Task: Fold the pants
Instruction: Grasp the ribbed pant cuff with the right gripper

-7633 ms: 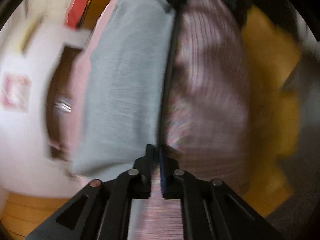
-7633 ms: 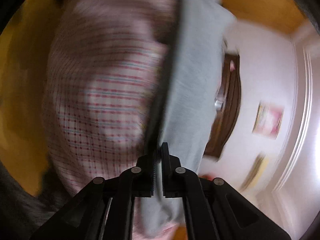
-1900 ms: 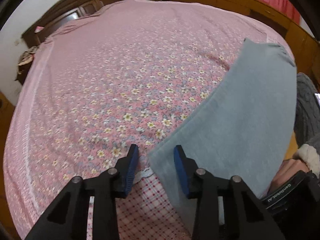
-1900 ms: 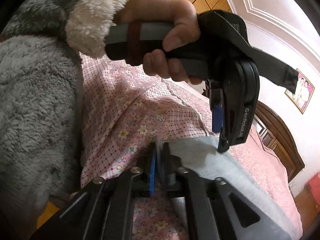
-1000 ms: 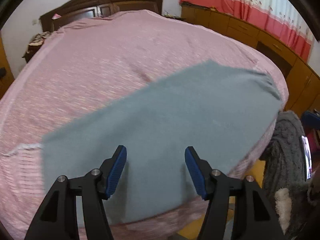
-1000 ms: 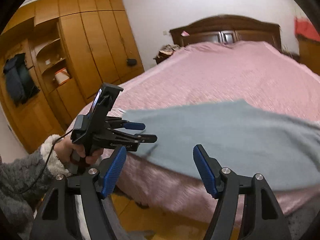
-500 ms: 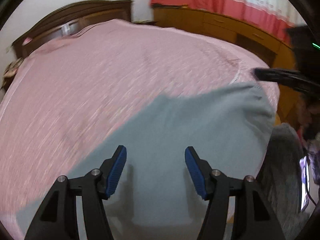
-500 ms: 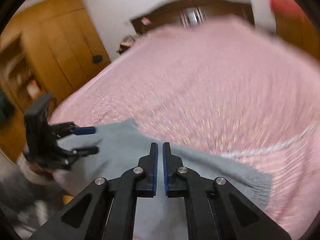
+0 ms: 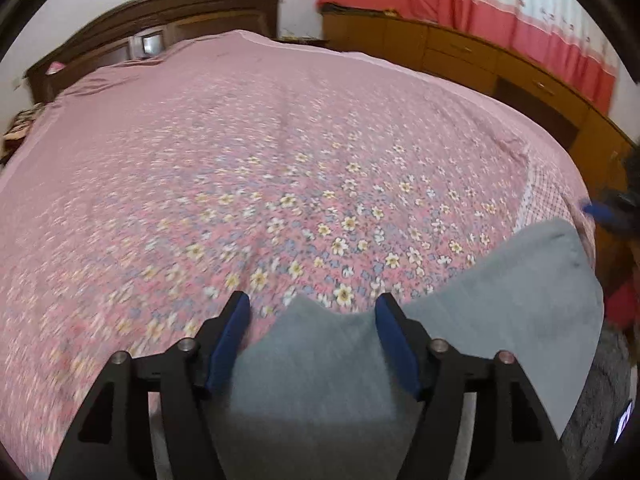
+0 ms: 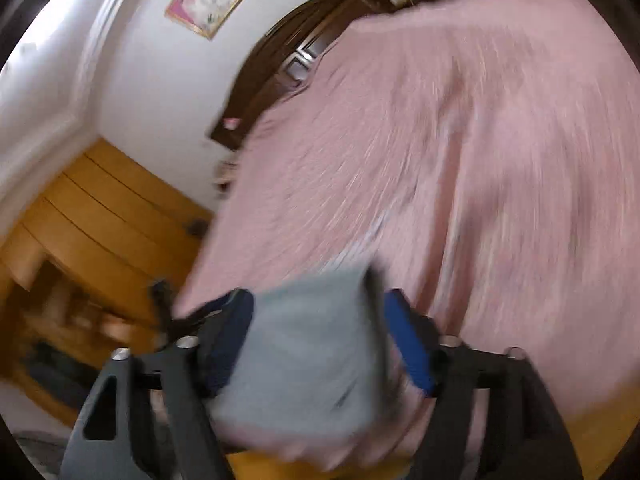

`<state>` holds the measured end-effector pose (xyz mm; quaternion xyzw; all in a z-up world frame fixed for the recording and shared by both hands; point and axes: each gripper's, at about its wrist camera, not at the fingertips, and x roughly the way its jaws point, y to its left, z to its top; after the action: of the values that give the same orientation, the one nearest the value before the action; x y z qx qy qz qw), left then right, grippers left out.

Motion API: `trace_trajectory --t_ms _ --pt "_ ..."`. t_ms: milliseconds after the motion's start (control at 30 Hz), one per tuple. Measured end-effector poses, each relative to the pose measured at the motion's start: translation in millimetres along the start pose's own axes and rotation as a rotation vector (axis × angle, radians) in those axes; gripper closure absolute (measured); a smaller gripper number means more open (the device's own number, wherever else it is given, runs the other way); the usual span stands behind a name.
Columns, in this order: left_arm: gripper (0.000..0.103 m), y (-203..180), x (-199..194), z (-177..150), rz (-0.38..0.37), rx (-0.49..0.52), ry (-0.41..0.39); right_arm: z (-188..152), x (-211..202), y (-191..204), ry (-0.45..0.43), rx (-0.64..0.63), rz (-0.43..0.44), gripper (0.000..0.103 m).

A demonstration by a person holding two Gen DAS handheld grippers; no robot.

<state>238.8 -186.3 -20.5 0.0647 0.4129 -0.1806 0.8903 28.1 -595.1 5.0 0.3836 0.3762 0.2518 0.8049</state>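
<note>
Lying flat along the near edge of the bed (image 9: 280, 152), the gray pants (image 9: 500, 320) form a soft, fleecy band on a pink bedspread printed with small white and yellow flowers. A pointed fold of the gray cloth sits between the blue-padded fingers of the left gripper (image 9: 312, 336), whose jaws are opening and spread clear of the fabric. In the blurred right wrist view, the right gripper (image 10: 320, 344) also has its jaws opening wide, with a gray end of the pants (image 10: 304, 352) between the pads, untouched. A dark wooden headboard (image 9: 168, 28) backs the bed.
</note>
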Motion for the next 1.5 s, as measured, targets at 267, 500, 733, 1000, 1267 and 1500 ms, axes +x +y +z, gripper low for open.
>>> trace_trajectory --t_ms 267,500,733,1000,1267,1500 --pt "0.034 -36 -68 -40 -0.079 -0.03 -0.054 -86 5 -45 -0.028 0.24 0.152 0.028" --pt "0.034 -49 -120 -54 -0.064 0.019 -0.077 -80 25 -56 -0.034 0.287 0.154 0.028" --pt "0.034 -27 -129 -59 -0.084 -0.044 -0.047 -60 30 -47 0.003 0.254 0.104 0.028" --pt "0.034 -11 -132 -67 -0.071 -0.069 -0.046 -53 32 -17 -0.001 0.184 0.119 0.028" --pt "0.034 1 -129 -74 -0.073 -0.093 -0.034 -50 56 -32 0.049 0.242 0.083 0.036" --pt "0.034 10 -137 -78 -0.056 -0.092 -0.04 -44 53 -16 0.033 0.245 -0.045 0.08"
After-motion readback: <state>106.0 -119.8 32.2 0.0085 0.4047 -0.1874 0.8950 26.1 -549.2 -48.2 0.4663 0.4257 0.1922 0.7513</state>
